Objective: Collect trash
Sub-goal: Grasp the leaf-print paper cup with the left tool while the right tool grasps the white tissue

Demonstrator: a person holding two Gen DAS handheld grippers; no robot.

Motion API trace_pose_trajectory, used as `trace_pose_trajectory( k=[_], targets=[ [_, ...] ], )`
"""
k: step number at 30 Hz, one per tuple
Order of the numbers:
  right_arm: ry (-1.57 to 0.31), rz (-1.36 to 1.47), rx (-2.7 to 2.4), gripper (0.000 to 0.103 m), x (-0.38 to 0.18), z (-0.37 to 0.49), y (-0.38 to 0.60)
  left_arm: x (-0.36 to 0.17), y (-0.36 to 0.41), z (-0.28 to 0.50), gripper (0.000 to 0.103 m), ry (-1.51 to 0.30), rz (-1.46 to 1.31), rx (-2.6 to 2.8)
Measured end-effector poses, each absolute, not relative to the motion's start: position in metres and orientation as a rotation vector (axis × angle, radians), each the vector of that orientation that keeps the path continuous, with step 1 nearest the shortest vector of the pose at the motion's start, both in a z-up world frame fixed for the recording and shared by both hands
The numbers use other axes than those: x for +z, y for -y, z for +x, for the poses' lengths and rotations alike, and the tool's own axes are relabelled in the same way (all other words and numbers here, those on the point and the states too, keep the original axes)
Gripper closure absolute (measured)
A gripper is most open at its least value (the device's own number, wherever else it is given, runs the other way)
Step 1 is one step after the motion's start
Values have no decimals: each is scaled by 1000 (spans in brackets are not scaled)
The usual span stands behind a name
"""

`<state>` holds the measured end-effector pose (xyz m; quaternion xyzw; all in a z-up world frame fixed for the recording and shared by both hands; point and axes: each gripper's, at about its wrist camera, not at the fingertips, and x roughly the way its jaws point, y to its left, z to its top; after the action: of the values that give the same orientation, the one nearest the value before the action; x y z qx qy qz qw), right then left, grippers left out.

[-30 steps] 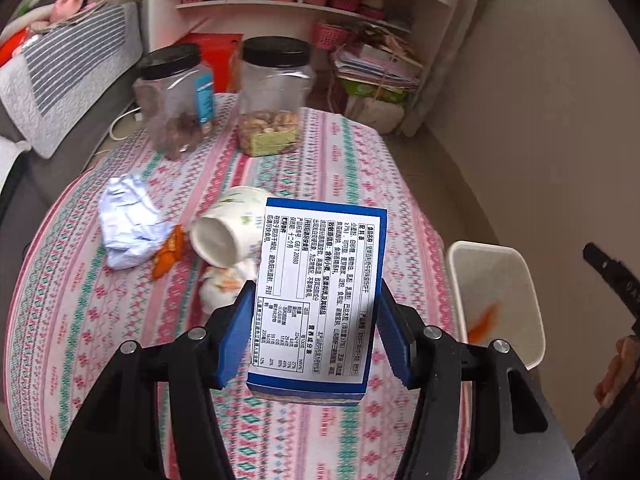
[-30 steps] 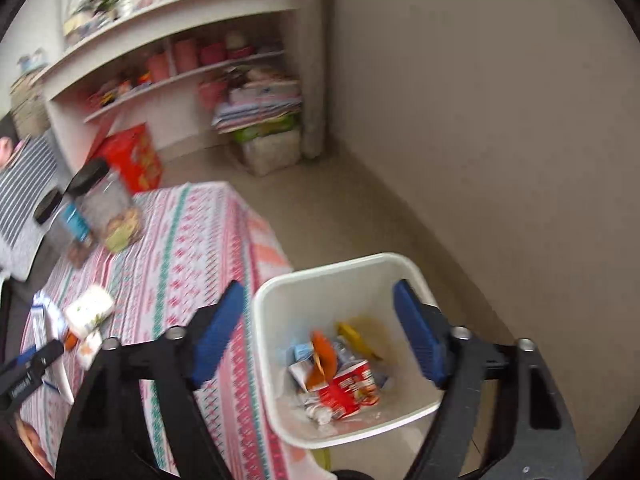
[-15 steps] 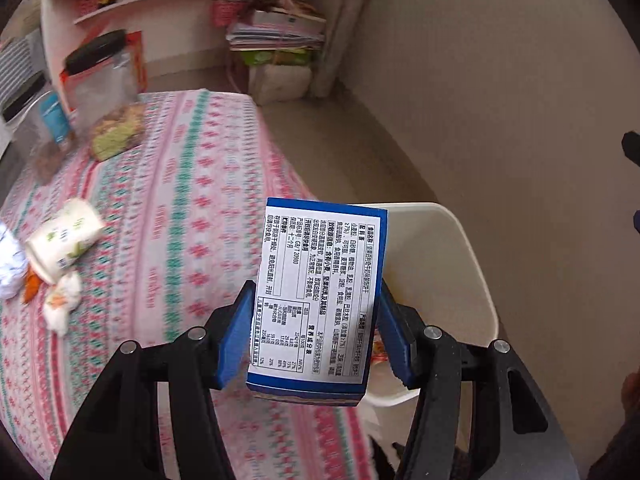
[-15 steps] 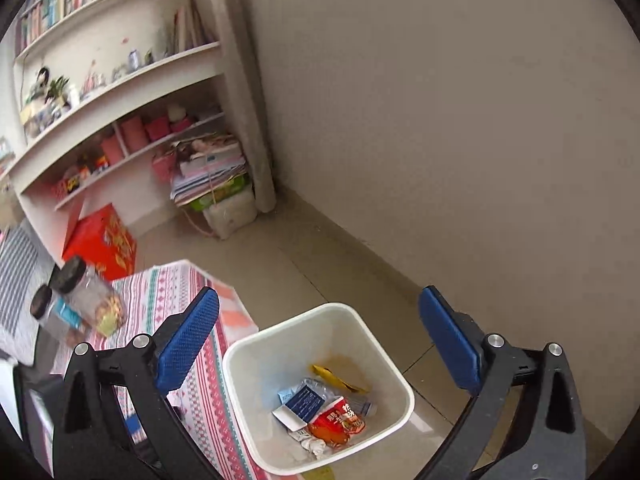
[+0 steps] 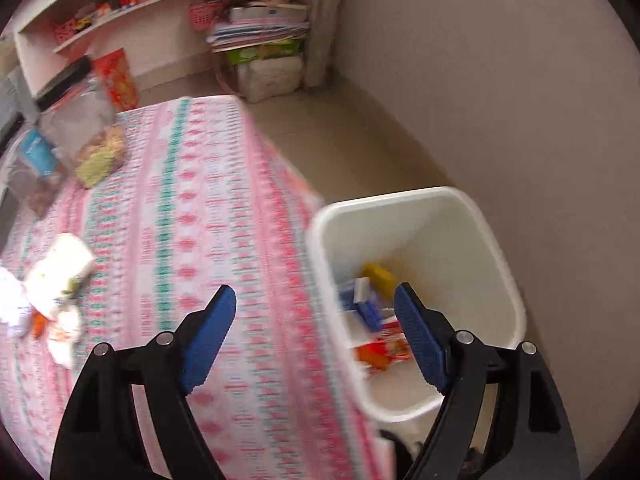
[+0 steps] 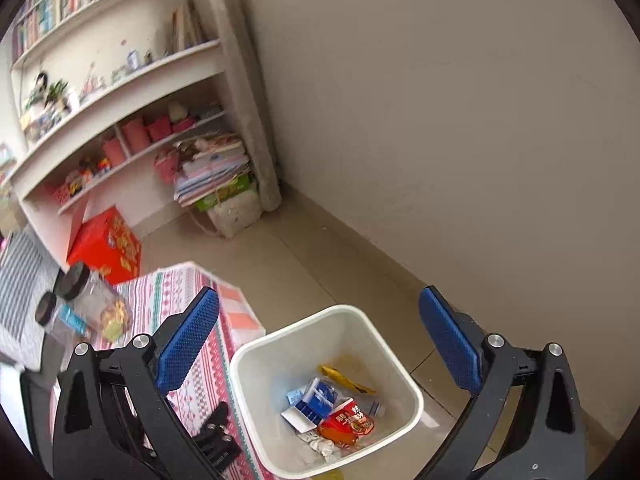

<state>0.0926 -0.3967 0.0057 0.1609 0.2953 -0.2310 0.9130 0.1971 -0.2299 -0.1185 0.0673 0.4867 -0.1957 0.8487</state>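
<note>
- Your left gripper point(image 5: 314, 330), which pinched the blue carton half a second ago, now gapes empty; the blue carton point(image 6: 314, 400) lies in the white bin point(image 6: 400, 372)
- Right gripper point(image 6: 318, 342) spread, empty; paper cup point(image 5: 60, 276) and wrappers remain on the tablecloth point(image 5: 192, 208)

Left gripper point(image 5: 315, 312) no longer clamps blue carton point(image 6: 316, 400); jaws now spread, nothing between. Carton now lies inside white bin point(image 6: 394, 364) among other trash. Right gripper point(image 6: 319, 320) jaws wider than a second ago, raised higher above bin.
</note>
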Motion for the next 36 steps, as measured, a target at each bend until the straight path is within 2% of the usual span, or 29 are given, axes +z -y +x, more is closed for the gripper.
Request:
trace_pose_trajectory(
  k=[9, 14, 25, 26, 28, 29, 36],
  targets=[
    [-689, 271, -369, 7, -5, 128, 352, -122, 138, 257, 24, -1074, 243, -167],
    [-727, 236, -321, 7, -12, 149, 328, -129, 94, 291, 19, -1103, 329, -64],
    [-797, 156, -264, 7, -30, 179, 285, -179, 50, 332, 19, -1298, 413, -59],
    [-802, 147, -260, 7, -32, 181, 282, -182, 47, 332, 23, -1302, 407, -62],
    [-812, 128, -249, 7, -34, 183, 276, -182, 37, 330, 38, -1289, 362, -84],
    [-819, 117, -243, 7, -36, 185, 272, -182, 31, 331, 40, -1283, 341, -91],
    [-862, 52, -204, 7, -51, 193, 245, -153, -6, 293, 42, -1187, 189, -143]
  ],
)
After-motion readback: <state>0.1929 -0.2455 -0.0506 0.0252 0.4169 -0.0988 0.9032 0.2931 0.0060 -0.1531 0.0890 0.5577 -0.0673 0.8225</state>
